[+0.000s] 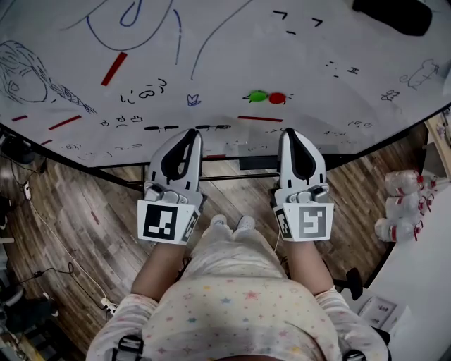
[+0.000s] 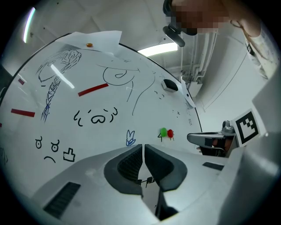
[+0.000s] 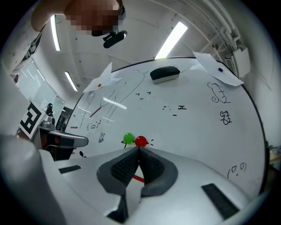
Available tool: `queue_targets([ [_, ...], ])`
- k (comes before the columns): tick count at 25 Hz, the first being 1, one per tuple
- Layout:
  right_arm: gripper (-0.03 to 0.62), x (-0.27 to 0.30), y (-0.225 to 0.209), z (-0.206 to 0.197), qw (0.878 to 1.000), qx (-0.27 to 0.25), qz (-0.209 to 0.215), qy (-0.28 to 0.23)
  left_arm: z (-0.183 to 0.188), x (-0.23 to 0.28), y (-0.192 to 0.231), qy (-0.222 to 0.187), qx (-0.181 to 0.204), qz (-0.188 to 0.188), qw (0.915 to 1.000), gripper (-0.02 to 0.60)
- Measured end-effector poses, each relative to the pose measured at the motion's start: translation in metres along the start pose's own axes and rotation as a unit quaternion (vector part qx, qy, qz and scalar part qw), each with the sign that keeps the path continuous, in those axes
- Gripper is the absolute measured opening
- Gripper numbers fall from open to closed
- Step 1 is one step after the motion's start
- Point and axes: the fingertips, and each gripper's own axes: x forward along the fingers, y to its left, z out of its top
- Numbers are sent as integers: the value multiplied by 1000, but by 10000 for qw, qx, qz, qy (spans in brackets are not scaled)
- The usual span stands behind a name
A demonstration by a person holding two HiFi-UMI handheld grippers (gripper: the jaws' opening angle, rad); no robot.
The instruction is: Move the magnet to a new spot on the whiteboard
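A green magnet (image 1: 258,96) and a red magnet (image 1: 277,98) sit side by side on the whiteboard (image 1: 232,63). The right gripper view has the same green magnet (image 3: 128,138) and red magnet (image 3: 140,141) just beyond my jaw tips; the left gripper view shows the green magnet (image 2: 163,132) and red magnet (image 2: 170,132) off to the right. My left gripper (image 1: 190,134) is shut and empty below the board's lower edge. My right gripper (image 1: 289,132) is shut and empty too, a short way under the red magnet.
A black eraser (image 1: 392,14) rests at the board's top right. Red strip magnets (image 1: 113,68) and marker doodles are scattered over the board. Bottles (image 1: 402,204) stand on a white table at the right. Cables lie on the wooden floor (image 1: 56,240) at the left.
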Motion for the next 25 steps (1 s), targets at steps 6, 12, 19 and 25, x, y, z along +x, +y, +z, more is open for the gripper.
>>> queue_targets([
  [6, 0, -19, -6, 7, 9999, -11, 60, -92, 7, -13, -13, -77, 104, 157, 9998, 26],
  [12, 0, -39, -12, 19, 9995, -16, 237, -194, 21, -29, -32, -141, 227, 397, 9989, 26],
  [19, 0, -60, -21, 21, 9992, 66, 280, -275, 24, -45, -47, -95, 341, 573, 9977, 26],
  [25, 0, -67, -24, 22, 9991, 54, 301, -309, 29, -53, -54, -137, 382, 676, 9969, 26],
])
